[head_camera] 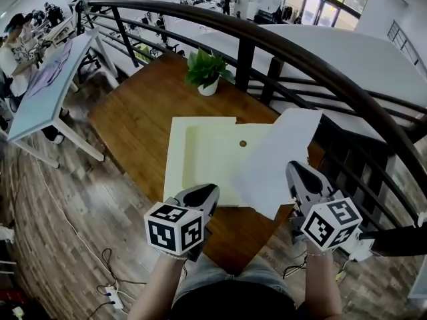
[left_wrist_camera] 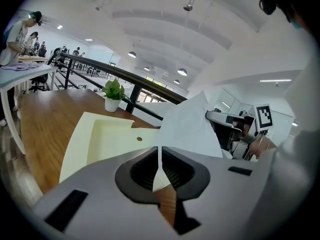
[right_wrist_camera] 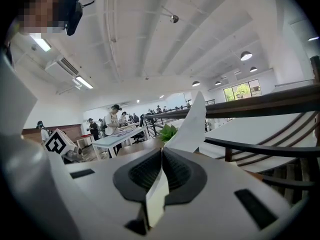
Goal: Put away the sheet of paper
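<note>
White sheet (head_camera: 280, 159) lengthwise toward railing (head_camera: 267, 40)

A brown wooden table (head_camera: 133, 122) stands on a floor of grey-brown planks (head_camera: 60, 205). A small potted plant (head_camera: 205, 72) sits near the table's far edge. Just behind it a dark curved railing (head_camera: 300, 55) with black posts sweeps across, and a pale lower level (head_camera: 353, 59) lies beyond. To the left stands a long light-blue table (head_camera: 43, 95) with people (head_camera: 17, 42) beside it. Cables and a power strip (head_camera: 112, 297) lie on the floor. Tall windows (head_camera: 327, 2) glow at the far end. Round lamps (left_wrist_camera: 182, 72) hang from the white ceiling (left_wrist_camera: 165, 29).
</note>
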A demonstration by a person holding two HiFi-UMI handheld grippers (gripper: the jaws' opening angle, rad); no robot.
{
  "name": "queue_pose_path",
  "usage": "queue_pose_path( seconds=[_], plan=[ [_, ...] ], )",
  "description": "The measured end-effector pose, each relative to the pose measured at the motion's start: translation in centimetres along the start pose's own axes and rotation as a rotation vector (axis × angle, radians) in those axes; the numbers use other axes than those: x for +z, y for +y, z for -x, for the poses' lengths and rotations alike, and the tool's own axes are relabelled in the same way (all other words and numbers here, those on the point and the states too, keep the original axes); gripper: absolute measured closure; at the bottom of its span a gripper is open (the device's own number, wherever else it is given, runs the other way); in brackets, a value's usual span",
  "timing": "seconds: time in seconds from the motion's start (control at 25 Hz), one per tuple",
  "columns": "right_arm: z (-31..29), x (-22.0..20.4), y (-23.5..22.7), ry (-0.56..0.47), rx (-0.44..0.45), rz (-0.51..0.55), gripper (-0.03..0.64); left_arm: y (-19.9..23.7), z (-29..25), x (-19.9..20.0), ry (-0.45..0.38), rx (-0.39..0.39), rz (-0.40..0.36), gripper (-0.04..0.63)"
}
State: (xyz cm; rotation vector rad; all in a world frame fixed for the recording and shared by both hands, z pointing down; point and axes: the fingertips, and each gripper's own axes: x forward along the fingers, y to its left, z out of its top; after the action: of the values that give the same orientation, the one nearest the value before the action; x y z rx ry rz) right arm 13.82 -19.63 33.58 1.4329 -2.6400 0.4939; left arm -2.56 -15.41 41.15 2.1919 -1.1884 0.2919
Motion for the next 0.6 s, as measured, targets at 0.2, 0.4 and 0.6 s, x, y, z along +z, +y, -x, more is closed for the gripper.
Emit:
queue_pose_path(
  seconds=[0.2, 0.4, 0.6],
  plan=[
    [-1.5, -1.0, -1.2, 0.036, 0.019, -0.016, 0.586, 0.4, -1.3, -0.3, 0.019, 0.016, 0.026, 0.561],
    [-2.4, -3.0, -2.1, 0.088, 0.027, -0.033, 0.586, 0.6, -2.2, -0.6, 0.031, 0.025, 0.044, 0.561],
    [-3.0, -4.4, -2.9, 0.137, 0.032, -0.024, 0.586, 1.0, -2.7, -1.1, 0.043, 0.037, 0.063, 0.561]
  ],
)
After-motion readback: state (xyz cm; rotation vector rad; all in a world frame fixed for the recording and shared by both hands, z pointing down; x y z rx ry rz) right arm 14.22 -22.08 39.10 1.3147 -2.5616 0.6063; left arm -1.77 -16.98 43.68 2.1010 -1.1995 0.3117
